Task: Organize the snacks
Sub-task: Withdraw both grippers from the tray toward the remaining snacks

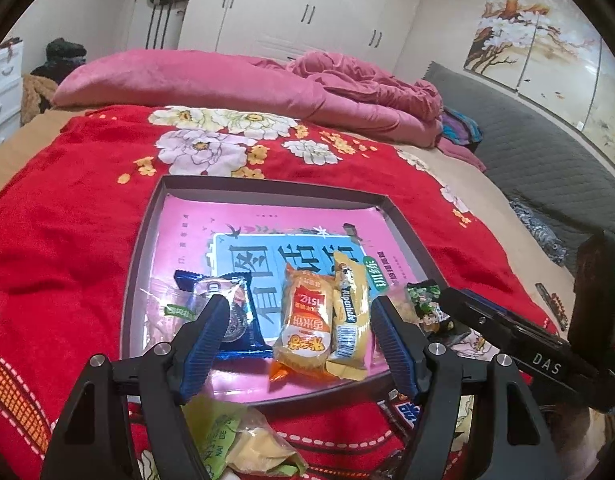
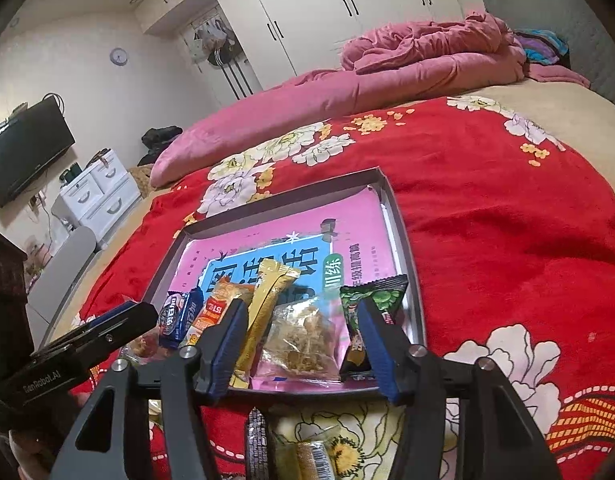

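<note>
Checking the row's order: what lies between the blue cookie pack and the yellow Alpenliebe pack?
The orange snack pack, clearest in the left wrist view.

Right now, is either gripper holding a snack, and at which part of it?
No. The left gripper and the right gripper both stand open above the tray; their pads press on no snack.

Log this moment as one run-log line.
stage: filling tray | left gripper: open, empty | right gripper: open, empty | in tray: snack row | outside: green packet
</note>
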Demonstrator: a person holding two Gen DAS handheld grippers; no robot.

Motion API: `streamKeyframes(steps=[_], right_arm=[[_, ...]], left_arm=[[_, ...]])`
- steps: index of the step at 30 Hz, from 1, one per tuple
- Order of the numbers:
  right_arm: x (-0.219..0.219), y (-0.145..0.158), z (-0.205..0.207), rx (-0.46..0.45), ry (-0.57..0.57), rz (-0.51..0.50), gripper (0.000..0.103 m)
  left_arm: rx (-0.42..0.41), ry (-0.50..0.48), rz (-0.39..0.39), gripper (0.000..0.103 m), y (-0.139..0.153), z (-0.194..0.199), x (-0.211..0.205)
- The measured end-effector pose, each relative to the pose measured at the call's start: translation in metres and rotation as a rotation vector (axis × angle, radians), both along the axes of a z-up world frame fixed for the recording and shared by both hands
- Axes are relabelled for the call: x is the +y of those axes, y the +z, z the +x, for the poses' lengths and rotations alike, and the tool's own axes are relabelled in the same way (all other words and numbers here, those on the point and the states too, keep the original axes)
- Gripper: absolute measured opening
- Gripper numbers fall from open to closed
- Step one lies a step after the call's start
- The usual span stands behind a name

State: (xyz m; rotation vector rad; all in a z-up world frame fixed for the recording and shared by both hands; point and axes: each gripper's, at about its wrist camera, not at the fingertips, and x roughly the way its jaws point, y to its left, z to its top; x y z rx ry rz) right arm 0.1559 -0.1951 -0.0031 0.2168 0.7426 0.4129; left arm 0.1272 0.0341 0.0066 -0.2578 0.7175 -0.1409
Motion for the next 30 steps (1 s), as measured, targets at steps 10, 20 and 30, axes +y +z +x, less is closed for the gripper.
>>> streamKeyframes(steps=[10, 20, 30], right_arm=[[-0.001, 0.006, -0.010, -0.036, 0.018, -0.056, 0.063], [-0.004, 0.005, -0.014, -0.043, 0.021, -0.093, 0.064], [-0.015, 0.006, -0.021, -0.050, 0.018, -0.122, 0.064]], left_arm=[[0.010, 0.047, -0.010, 0.081, 0.000, -0.006, 0.005], [0.028, 0.000, 0.023, 0.081, -0.002, -0.013, -0.005], [0.046, -0.011, 0.049, 0.081, -0.004, -0.020, -0.012]])
